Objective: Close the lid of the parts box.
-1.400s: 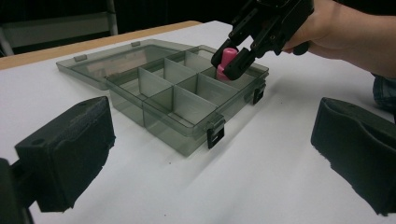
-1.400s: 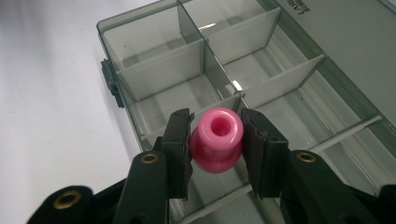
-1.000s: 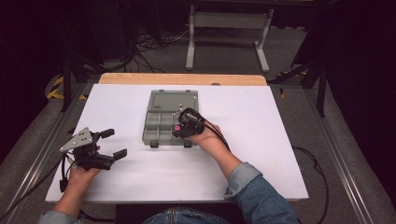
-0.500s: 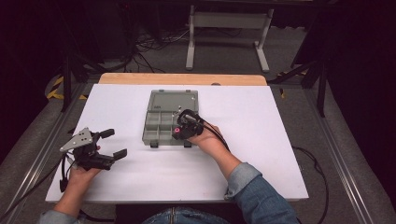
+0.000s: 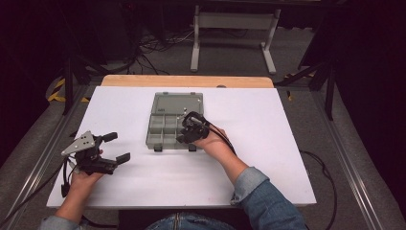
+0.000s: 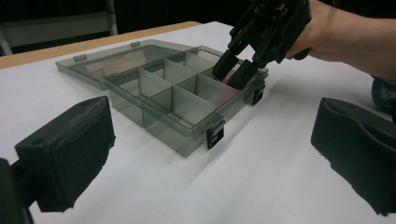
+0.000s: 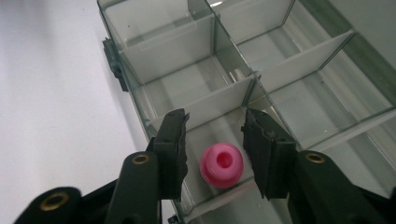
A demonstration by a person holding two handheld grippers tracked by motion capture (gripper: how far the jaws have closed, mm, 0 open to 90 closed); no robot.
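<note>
Pink bead [image 7: 221,164], smoky grey box [image 5: 165,139], white table [image 5: 268,143].

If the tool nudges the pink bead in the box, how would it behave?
The pink bead looks round and smooth, so it would probably roll, though the compartment walls should stop it. It seems hard and light, and may slip between the open right tool.

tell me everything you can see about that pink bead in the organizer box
The pink bead is a small, rounded piece of glossy plastic with a round hole through its middle, hole facing the camera. It sits in a corner compartment of the clear grey organizer box, beside the latch side. The right gripper has its jaws open on either side of it, apparently not touching. In the left gripper view it is a pink glimpse between those jaws.
</note>
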